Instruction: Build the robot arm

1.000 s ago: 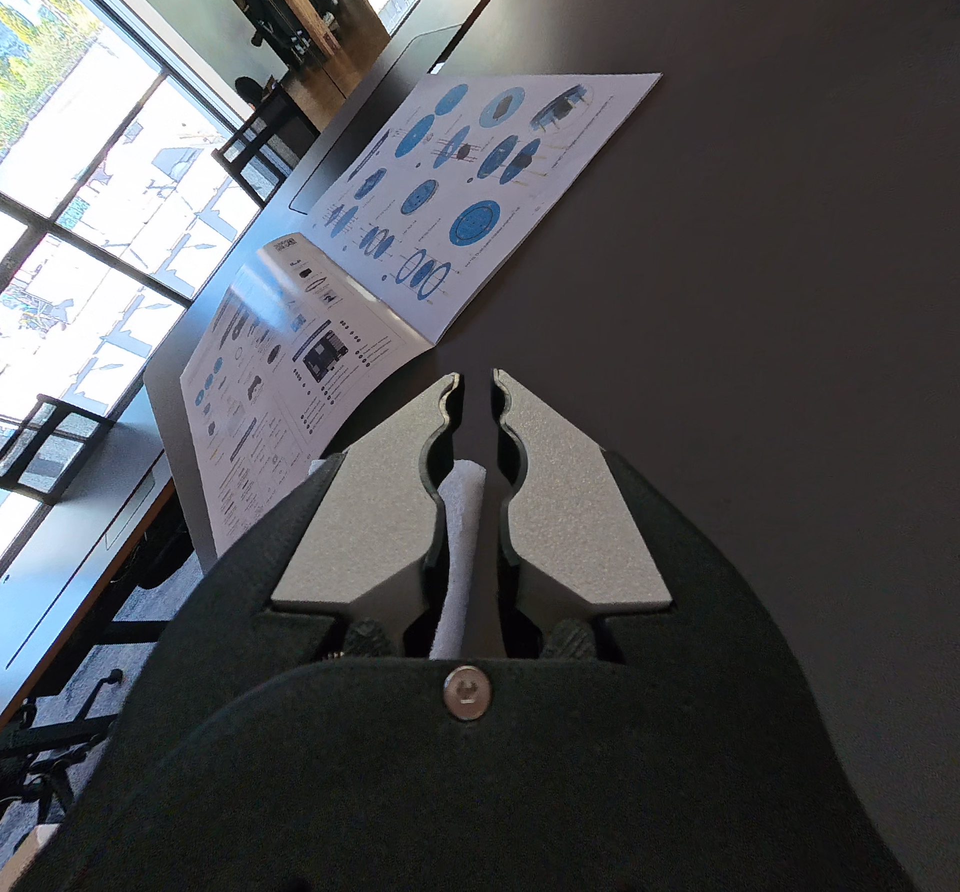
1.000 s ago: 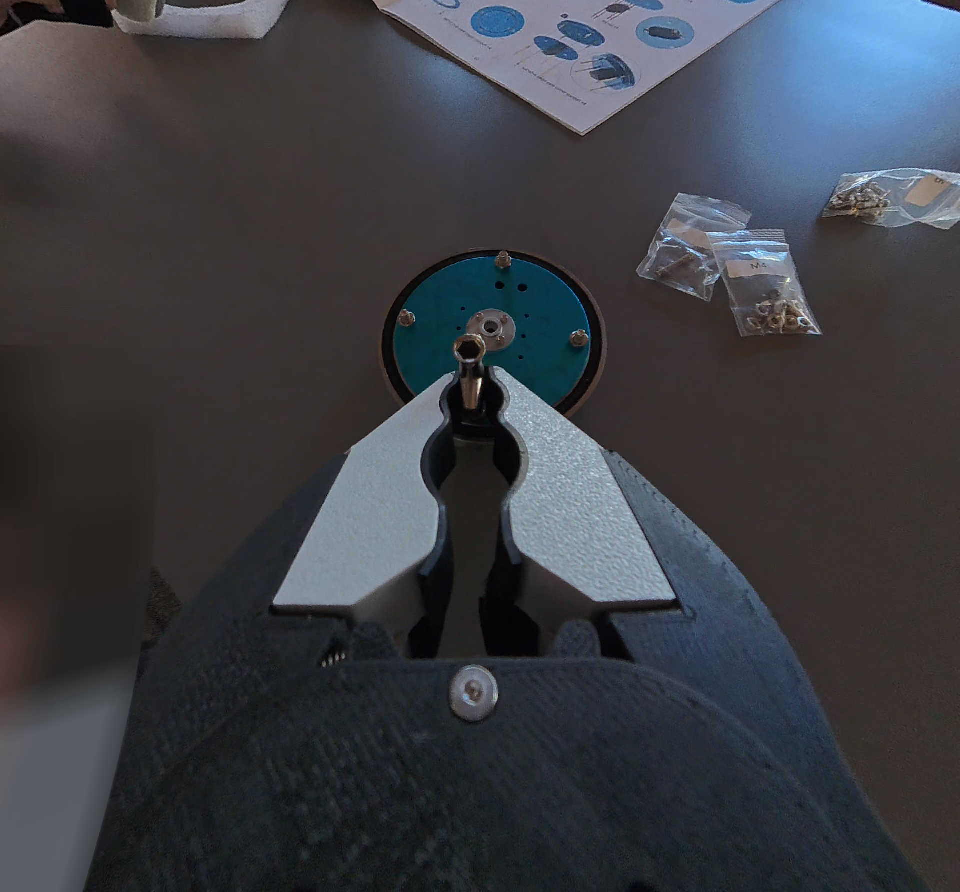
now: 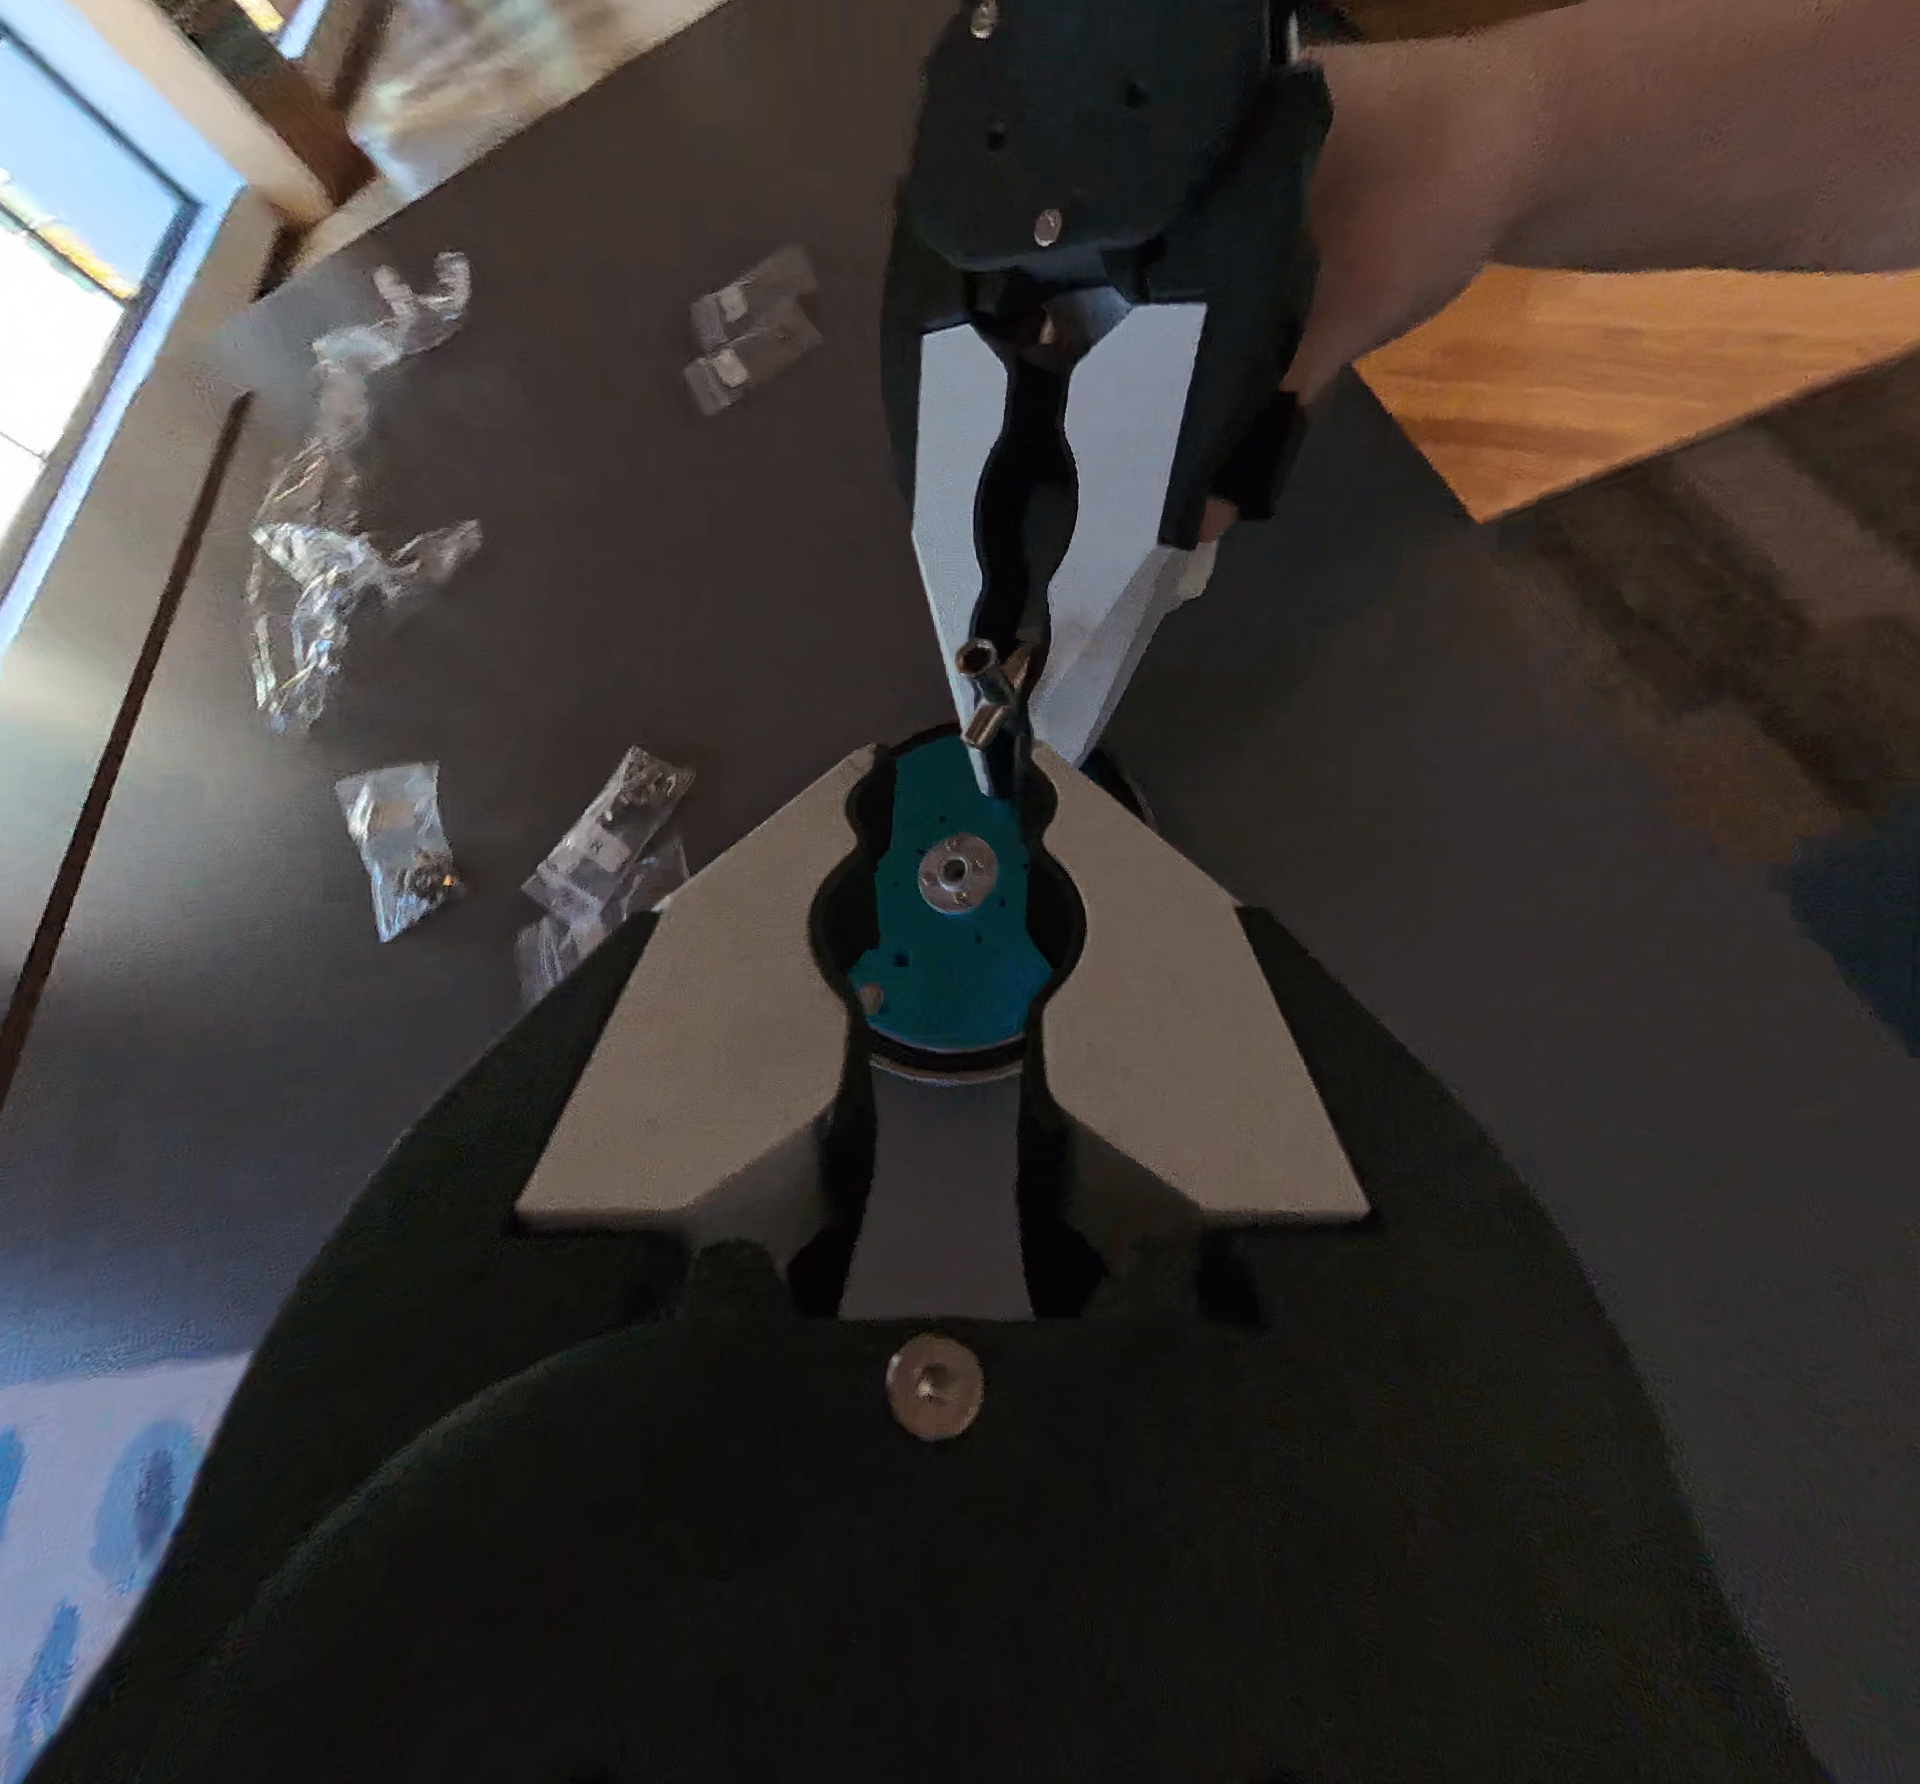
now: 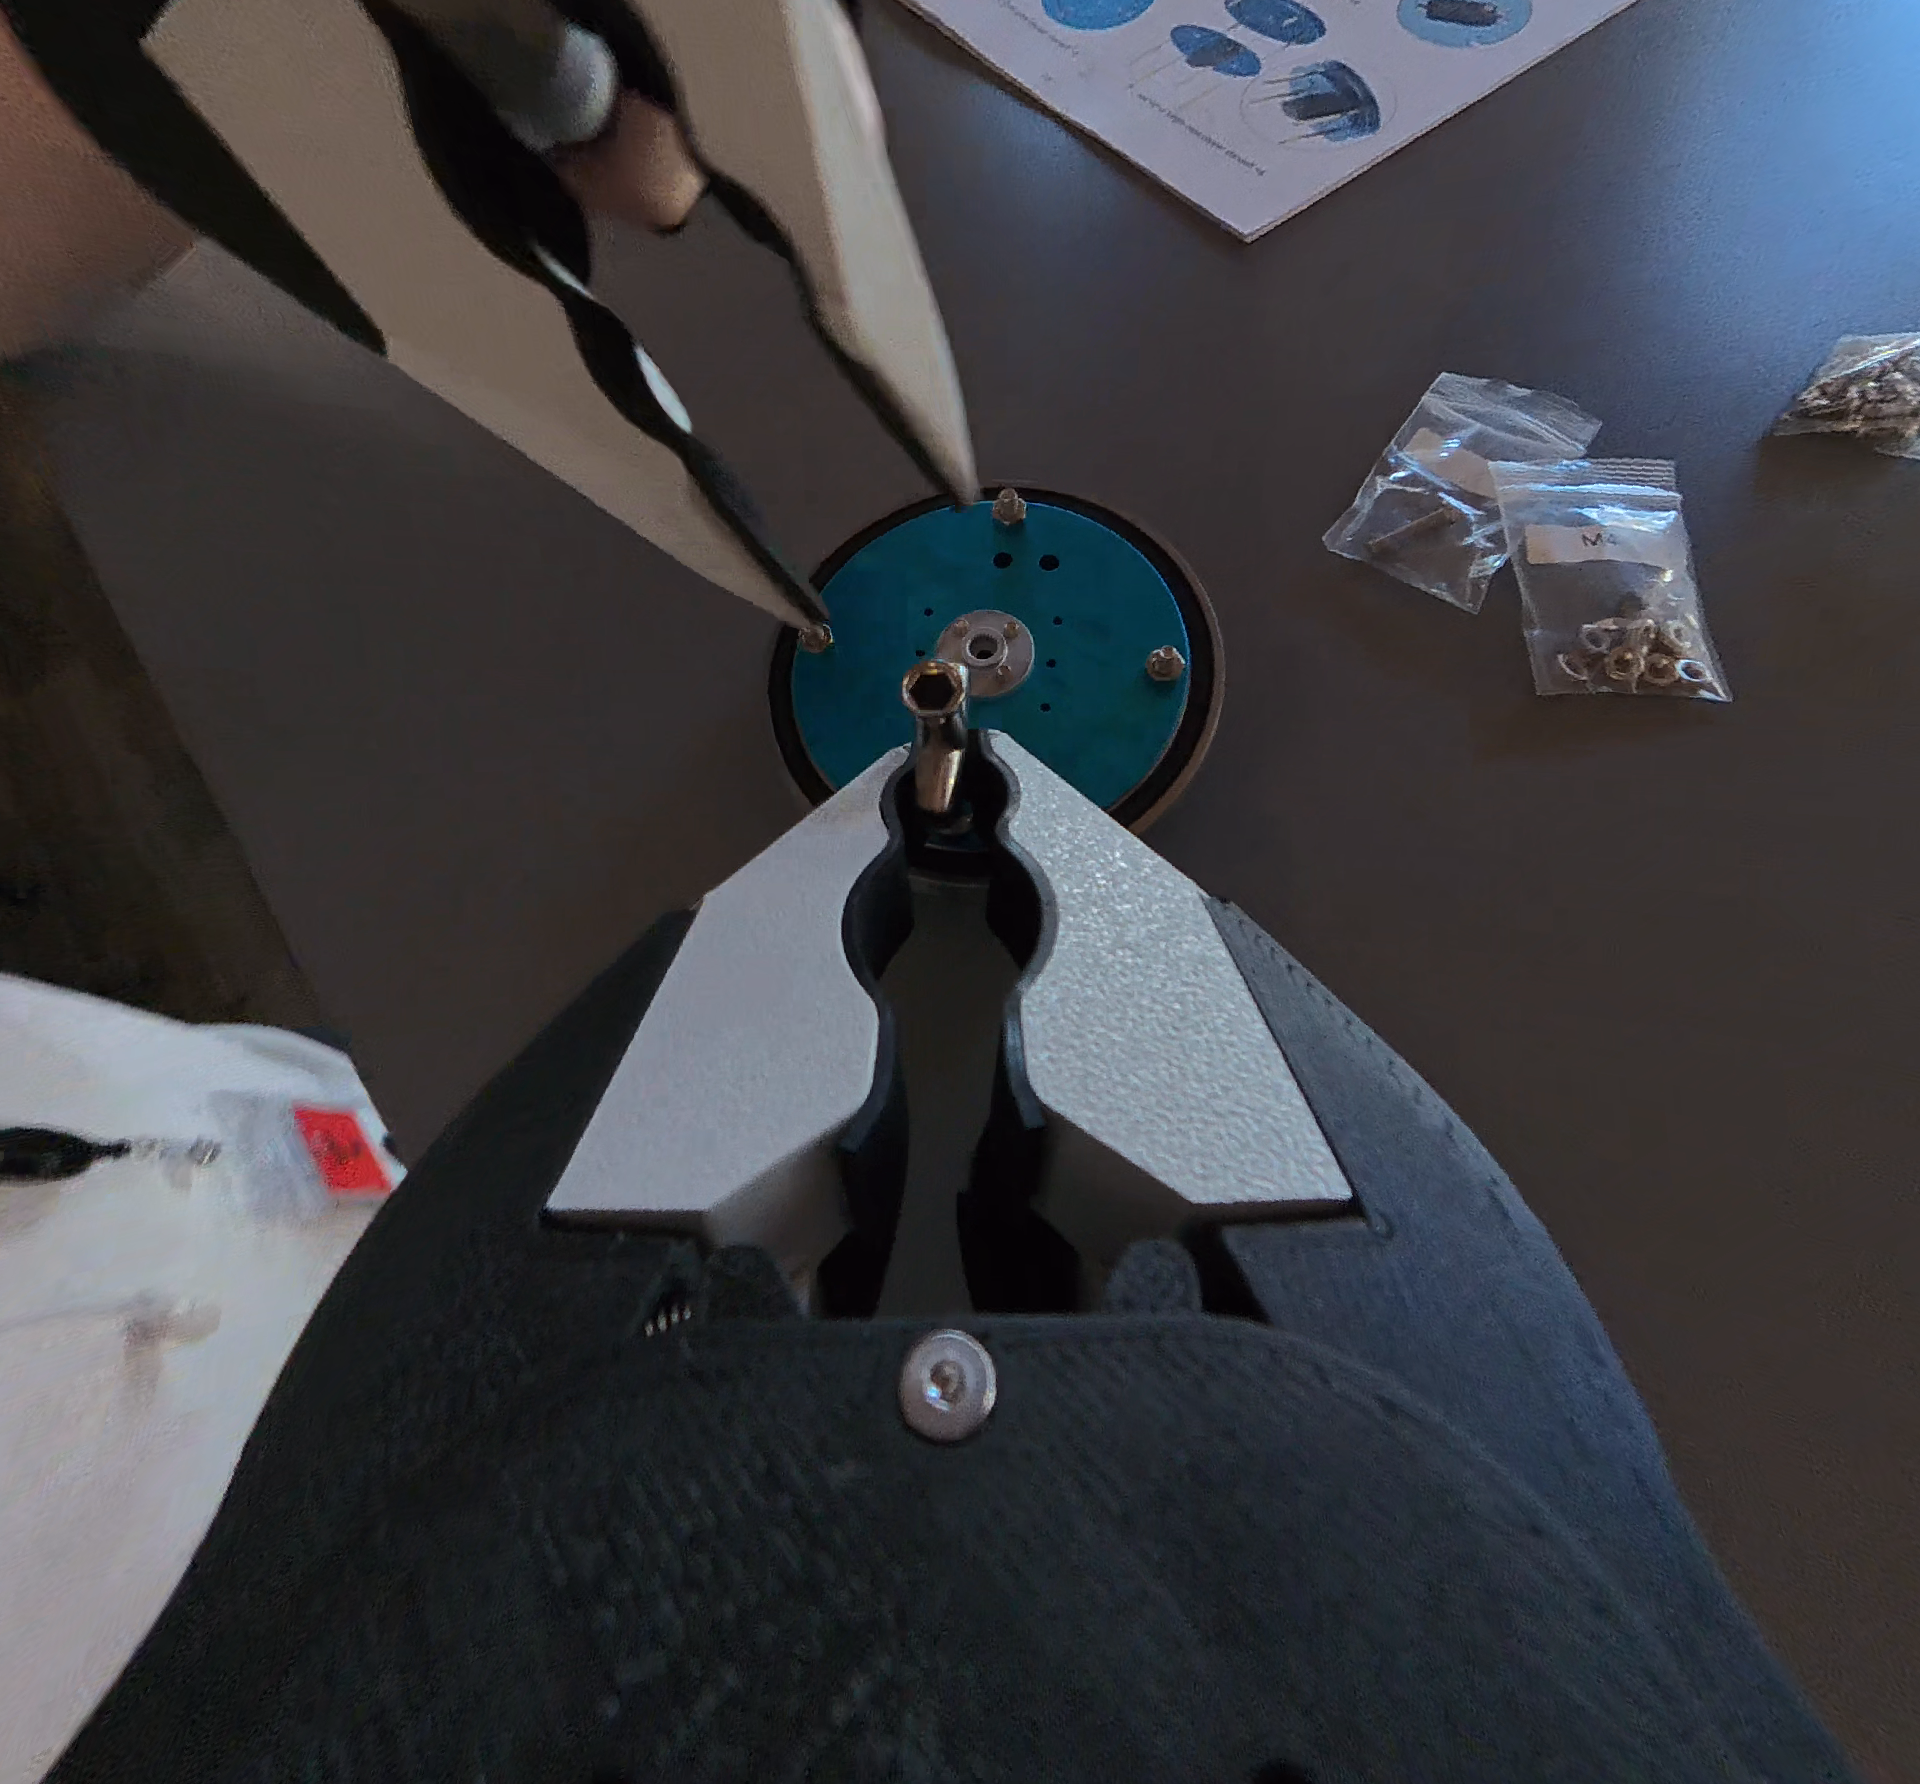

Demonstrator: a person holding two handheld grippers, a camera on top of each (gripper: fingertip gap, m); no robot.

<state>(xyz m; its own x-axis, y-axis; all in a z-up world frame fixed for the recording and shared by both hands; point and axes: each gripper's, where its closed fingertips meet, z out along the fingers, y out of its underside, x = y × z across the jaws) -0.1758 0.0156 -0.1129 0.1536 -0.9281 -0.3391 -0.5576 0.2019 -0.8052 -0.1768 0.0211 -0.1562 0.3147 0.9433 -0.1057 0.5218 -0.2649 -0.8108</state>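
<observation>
Dark grey matte tabletop point(image 4: 1455, 903) carries everything: one white printed instruction sheet point(image 4: 1299, 51) lies flat beside one round teal disc point(image 4: 1091, 695) with three brass studs. Left gripper point(image 4: 894, 555) spreads apart, its tips braced on the disc's rim, seemingly steadying it. Right gripper point(image 4: 951, 758) clamps one small steel socket tool point(image 4: 935, 726) above the disc. Three clear hardware bags point(image 4: 1600, 591) sit nearby.

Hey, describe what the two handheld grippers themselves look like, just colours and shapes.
Both match: the left gripper and right gripper each have a rounded black textured body with a silver screw at the centre, and two pale grey wedge-shaped fingers tapering to points, lined with black wavy inner edges. No cables show.
</observation>
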